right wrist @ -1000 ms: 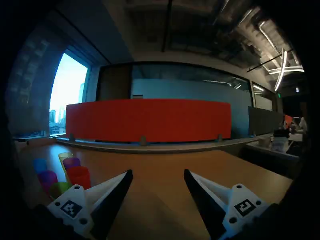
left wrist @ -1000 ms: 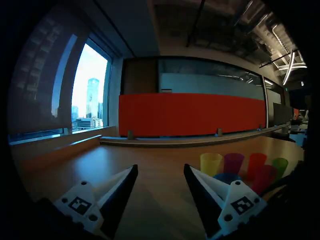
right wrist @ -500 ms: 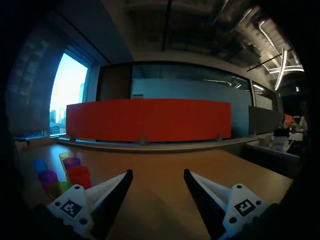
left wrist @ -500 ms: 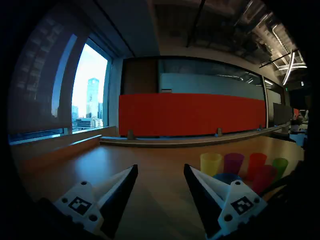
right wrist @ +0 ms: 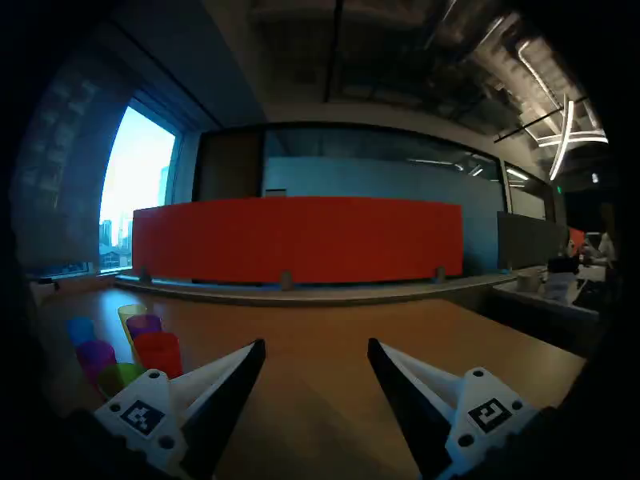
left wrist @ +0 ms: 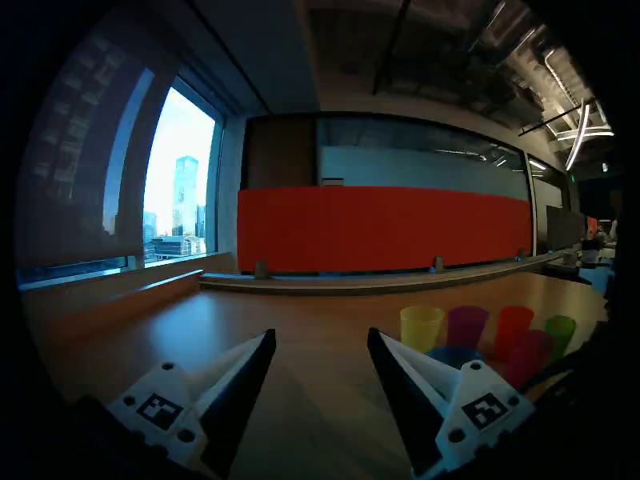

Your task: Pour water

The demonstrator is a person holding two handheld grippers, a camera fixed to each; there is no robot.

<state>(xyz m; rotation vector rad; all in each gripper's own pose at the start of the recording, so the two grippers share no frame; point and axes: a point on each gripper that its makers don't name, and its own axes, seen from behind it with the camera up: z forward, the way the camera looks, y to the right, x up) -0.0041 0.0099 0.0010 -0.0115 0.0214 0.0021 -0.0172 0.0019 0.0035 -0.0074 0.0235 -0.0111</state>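
We are holding the left gripper (left wrist: 321,336) low over the wooden table (left wrist: 264,308), and its 2 fingers are standing wide apart with nothing between them, so it is released. In the left gripper view the cups (left wrist: 466,334) are standing on the table to the right of this gripper, just behind its right finger: we are seeing a yellow cup (left wrist: 420,326), a purple cup (left wrist: 466,320), a red cup (left wrist: 513,322) and a green cup (left wrist: 560,331) in a back row, and a blue cup (left wrist: 450,355) and a dark pink cup (left wrist: 529,356) in front of them, the blue one partly hidden by the finger. All 6 are standing upright and close together; whether they are touching each other, we cannot tell. We also cannot tell if any of them is holding water. We are holding the right gripper (right wrist: 316,346) low over the same table too, with its 2 fingers spread apart and gripping nothing. In the right gripper view the same cups are standing at the far left, beside the left finger of this gripper. Behind the table a red partition (left wrist: 384,228) is running across, and at the left a bright window (left wrist: 180,196) is showing tall buildings.
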